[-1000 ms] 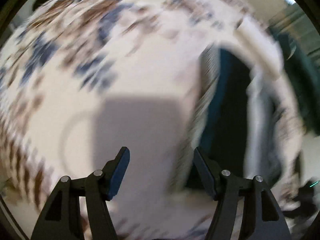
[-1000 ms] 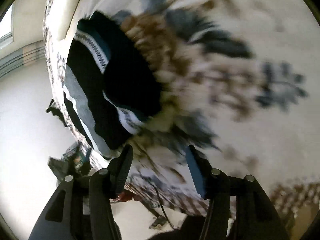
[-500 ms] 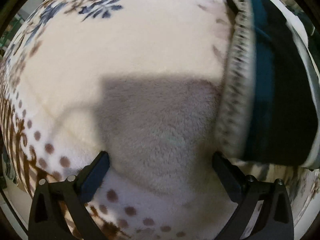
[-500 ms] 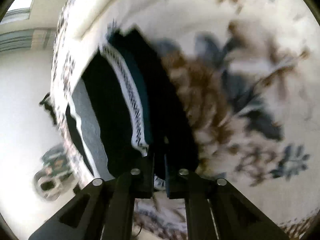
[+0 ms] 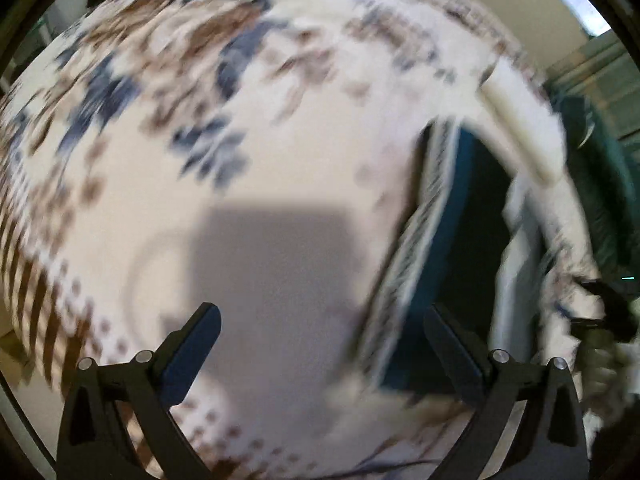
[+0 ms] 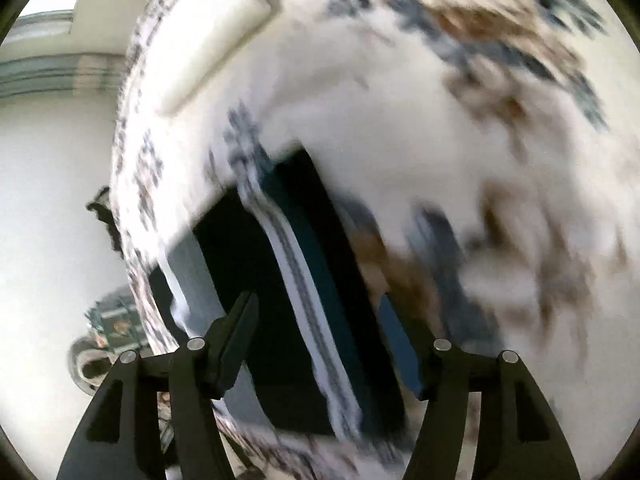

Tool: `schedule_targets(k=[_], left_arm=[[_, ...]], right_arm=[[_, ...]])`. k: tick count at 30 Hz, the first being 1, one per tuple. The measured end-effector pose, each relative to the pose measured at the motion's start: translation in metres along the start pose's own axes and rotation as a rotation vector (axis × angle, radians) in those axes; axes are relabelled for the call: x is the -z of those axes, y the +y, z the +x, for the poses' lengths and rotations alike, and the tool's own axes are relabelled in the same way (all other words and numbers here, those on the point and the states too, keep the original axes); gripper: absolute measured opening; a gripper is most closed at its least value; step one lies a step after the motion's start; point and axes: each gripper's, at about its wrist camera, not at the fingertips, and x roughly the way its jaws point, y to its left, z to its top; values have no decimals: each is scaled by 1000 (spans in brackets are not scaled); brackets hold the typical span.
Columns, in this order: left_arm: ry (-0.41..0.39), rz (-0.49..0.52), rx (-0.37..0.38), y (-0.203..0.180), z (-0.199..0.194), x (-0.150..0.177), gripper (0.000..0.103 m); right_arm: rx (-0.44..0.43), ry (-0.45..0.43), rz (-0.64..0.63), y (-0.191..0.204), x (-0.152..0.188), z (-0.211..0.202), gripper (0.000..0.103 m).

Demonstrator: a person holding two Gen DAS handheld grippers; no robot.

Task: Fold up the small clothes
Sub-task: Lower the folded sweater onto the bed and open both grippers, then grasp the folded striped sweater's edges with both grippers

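Note:
A folded dark garment (image 5: 460, 240) in black and teal with a white patterned band and a grey panel lies on the floral blanket; it also shows in the right wrist view (image 6: 288, 300). My left gripper (image 5: 324, 320) is open and empty above bare blanket, with the garment at its right finger. My right gripper (image 6: 320, 312) is open and empty, its jaws spread wide just above the garment. Both views are blurred by motion.
A fleece blanket (image 5: 280, 140) in white with brown and blue flowers covers the bed. A white pillow (image 6: 216, 28) lies beyond the garment. The bed's edge and the floor with dark items (image 6: 108, 328) show at the left of the right wrist view.
My right gripper was shut at the garment's edge half a second ago and is now wide open. My left gripper has lifted away from the blanket and swung, so more of the bed shows.

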Motion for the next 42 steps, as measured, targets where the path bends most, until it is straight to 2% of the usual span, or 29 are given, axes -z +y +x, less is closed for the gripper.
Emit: schedule_targets(k=[2,4,5,7,9,10,11,14,16,19,21,22,23,24,25,26,27,32,34,36,37,38,39,40,42], left_arm=[[-13,8,81,-4,6,-24,103],[-17,46,132,-34,23,-45,103],[-3,74,158,-46,39,-56,103],[29,117,157,-69,71,-79,100],[41,133,176,-84,94,-101,48],[60,131,188,-89,101,-108,27],[56,140,204,-94,108,-115,23],[64,135,218,-91,103,-110,23],[72,109,228,-81,100,-107,23],[99,51,259,-73,100,-106,31],[138,-13,308,-62,91,-107,38],[140,-34,325,-57,86,-106,44],[137,-58,336,-50,77,-103,53],[116,-73,346,-42,64,-98,58],[87,-87,351,-32,49,-90,66],[74,-97,345,-24,38,-82,71],[69,-105,345,-17,30,-73,71],[139,-130,345,7,13,-8,71],[190,-137,327,11,21,20,71],[222,-145,328,13,29,41,71],[205,-139,325,12,30,50,69],[180,-130,318,11,27,56,54],[151,-115,333,10,23,62,36],[145,-101,336,9,20,67,21],[134,-109,344,13,14,73,21]], right_arm=[[-11,15,1,-4,-23,17,65],[-18,30,-6,-3,-36,34,63],[-34,0,-33,1,-40,34,41],[-12,-37,-67,10,-41,32,12],[6,-80,-77,20,-40,30,9],[8,-103,-69,26,-41,31,8],[8,-130,-61,27,-42,23,8],[32,-203,-50,28,-46,7,7],[59,-205,-33,24,-54,11,6],[96,-123,-22,18,-67,39,7],[73,-46,9,16,-72,49,9],[52,-28,26,14,-72,47,18],[7,-6,47,10,-69,36,32],[-15,3,50,9,-65,30,43],[-41,15,48,6,-58,21,60],[-66,28,44,1,-46,10,63],[-80,56,40,-4,-35,5,63],[-66,231,86,-41,35,15,63],[-67,253,139,-58,54,26,63],[-119,246,205,-73,72,34,63],[-133,240,217,-75,76,36,55],[-155,220,227,-77,82,36,29],[-166,204,227,-76,87,35,16],[-173,182,238,-75,90,34,15],[-197,127,267,-76,96,23,10]])
